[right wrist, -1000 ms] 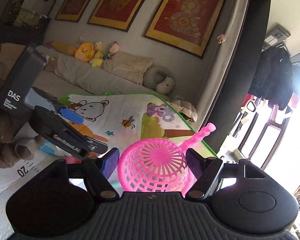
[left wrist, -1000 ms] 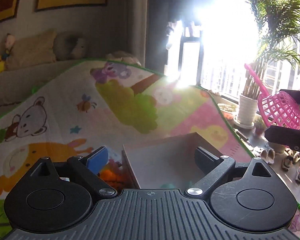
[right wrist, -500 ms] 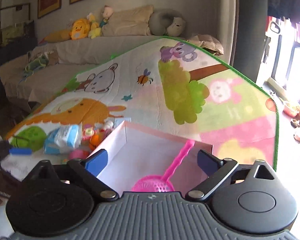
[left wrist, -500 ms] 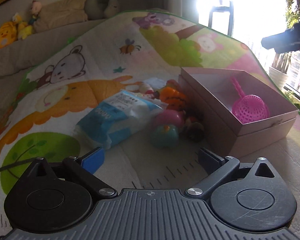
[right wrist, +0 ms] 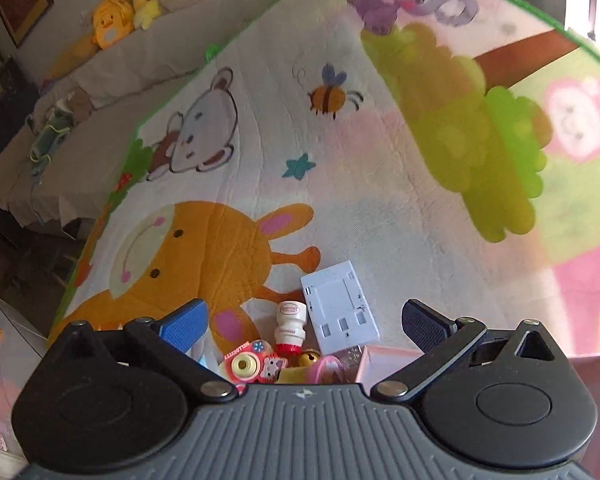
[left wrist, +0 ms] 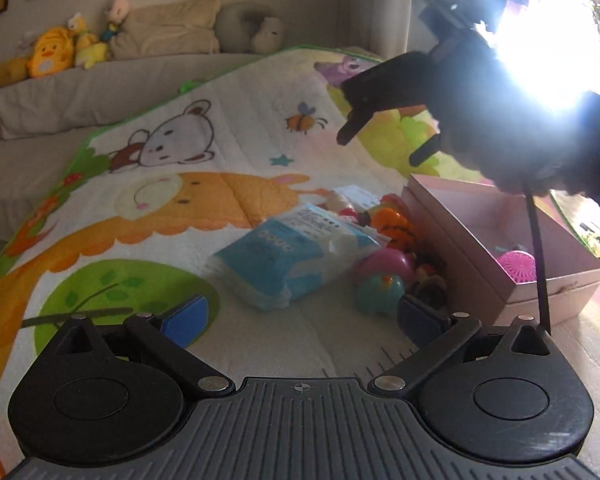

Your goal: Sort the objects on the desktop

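Sorting barely begun: I see only the pink strainer (left wrist: 518,266) lying in the pink box (left wrist: 480,248), ahead and right of my left gripper (left wrist: 300,316), whose jaws stand wide and empty. The blue tissue pack (left wrist: 296,256), teal toy (left wrist: 378,288), pink ball (left wrist: 386,262) and orange figure (left wrist: 394,222) crowd ahead between the jaws, beside the box wall. My right gripper (right wrist: 304,320), also wide and empty, hangs over the small bottle (right wrist: 290,322) and white socket panel (right wrist: 338,312)
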{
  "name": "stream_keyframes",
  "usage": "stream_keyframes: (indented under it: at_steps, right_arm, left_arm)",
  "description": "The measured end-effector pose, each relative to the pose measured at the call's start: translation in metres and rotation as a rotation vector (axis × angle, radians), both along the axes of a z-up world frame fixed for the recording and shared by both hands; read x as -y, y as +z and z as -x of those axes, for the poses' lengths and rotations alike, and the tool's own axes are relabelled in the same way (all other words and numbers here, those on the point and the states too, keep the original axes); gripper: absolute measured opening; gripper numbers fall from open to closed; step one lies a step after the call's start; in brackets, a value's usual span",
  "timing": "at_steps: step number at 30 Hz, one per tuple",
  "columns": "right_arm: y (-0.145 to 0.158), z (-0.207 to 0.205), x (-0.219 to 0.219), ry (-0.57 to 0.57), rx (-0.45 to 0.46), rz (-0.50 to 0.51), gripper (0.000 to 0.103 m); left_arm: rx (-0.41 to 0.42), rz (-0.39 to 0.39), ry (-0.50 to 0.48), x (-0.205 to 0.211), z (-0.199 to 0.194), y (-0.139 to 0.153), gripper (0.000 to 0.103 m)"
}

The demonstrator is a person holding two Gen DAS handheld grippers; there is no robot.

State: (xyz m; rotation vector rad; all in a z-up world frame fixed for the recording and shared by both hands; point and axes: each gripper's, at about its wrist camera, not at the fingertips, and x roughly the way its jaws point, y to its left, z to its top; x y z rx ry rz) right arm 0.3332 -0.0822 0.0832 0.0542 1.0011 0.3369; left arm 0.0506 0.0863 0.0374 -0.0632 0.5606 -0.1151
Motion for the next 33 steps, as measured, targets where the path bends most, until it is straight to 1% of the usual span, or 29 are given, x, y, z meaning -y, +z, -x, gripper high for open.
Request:
stream_keyframes:
  at_steps: [1, 2, 3, 4, 7, 9, 11, 13, 16, 19, 22, 23, 25, 26, 29, 31, 33]
  right_arm:
    - [-0.009, -0.008, -0.010, 0.002, 0.004, 0.034, 0.103]
    - [-0.018, -0.014, -0.019, 0.016, 0.008, 0.065, 0.100]
    - [-0.024, -0.018, -0.027, 0.021, 0.009, 0.091, 0.089]
    - [-0.032, -0.024, -0.034, 0.024, -0.002, 0.121, 0.086]
    - [-0.051, -0.036, -0.044, 0.011, -0.056, 0.171, 0.074]
    - [-0.057, -0.036, -0.049, 0.024, -0.087, 0.182, 0.061]
    - [-0.054, -0.027, -0.054, 0.049, -0.106, 0.138, 0.061]
    - [-0.051, -0.012, -0.062, 0.102, -0.124, 0.102, 0.061]
    - [-0.050, 0.015, -0.077, 0.174, -0.162, 0.081, 0.061]
    - [-0.050, 0.048, -0.084, 0.251, -0.199, 0.052, 0.060]
    - [-0.044, 0.078, -0.070, 0.303, -0.298, -0.002, 0.061]
    - [-0.035, 0.088, -0.060, 0.302, -0.290, -0.033, 0.061]
    - [-0.012, 0.110, -0.038, 0.317, -0.191, -0.071, 0.061]
    - [-0.001, 0.123, -0.027, 0.324, -0.109, -0.061, 0.062]
    - [0.019, 0.175, -0.005, 0.355, 0.138, 0.066, 0.068]
    - [0.019, 0.207, 0.011, 0.378, 0.207, 0.086, 0.068]
    - [0.011, 0.233, 0.025, 0.398, 0.203, 0.062, 0.068]
  left_arm:
    - [-0.002, -0.002, 0.002, -0.002, 0.002, -0.001, 0.103]
    - [-0.006, -0.001, 0.005, -0.005, 0.003, -0.002, 0.103]
    - [-0.011, 0.002, 0.009, -0.007, 0.005, -0.002, 0.103]
    - [-0.020, 0.013, 0.011, -0.011, 0.006, -0.003, 0.103]
    - [-0.043, 0.055, -0.008, -0.018, 0.009, -0.005, 0.103]
    - [-0.044, 0.063, -0.027, -0.017, 0.011, -0.006, 0.103]
    - [-0.039, 0.062, -0.037, -0.016, 0.014, -0.006, 0.103]
    - [-0.039, 0.064, -0.033, -0.016, 0.015, -0.006, 0.103]
    - [-0.048, 0.063, -0.014, -0.016, 0.015, -0.006, 0.103]
    - [-0.059, 0.027, 0.010, -0.014, 0.020, -0.007, 0.103]
    - [-0.068, 0.004, -0.011, -0.014, 0.028, -0.007, 0.103]
    - [-0.076, 0.005, -0.020, -0.015, 0.031, -0.008, 0.103]
    - [-0.091, 0.011, -0.029, -0.016, 0.036, -0.009, 0.103]
    - [-0.094, 0.012, -0.027, -0.017, 0.039, -0.010, 0.103]
    - [-0.101, 0.009, -0.010, -0.017, 0.044, -0.011, 0.103]
    - [-0.094, 0.005, 0.008, -0.018, 0.046, -0.008, 0.103]
    - [-0.078, 0.000, 0.036, -0.020, 0.048, -0.005, 0.103]
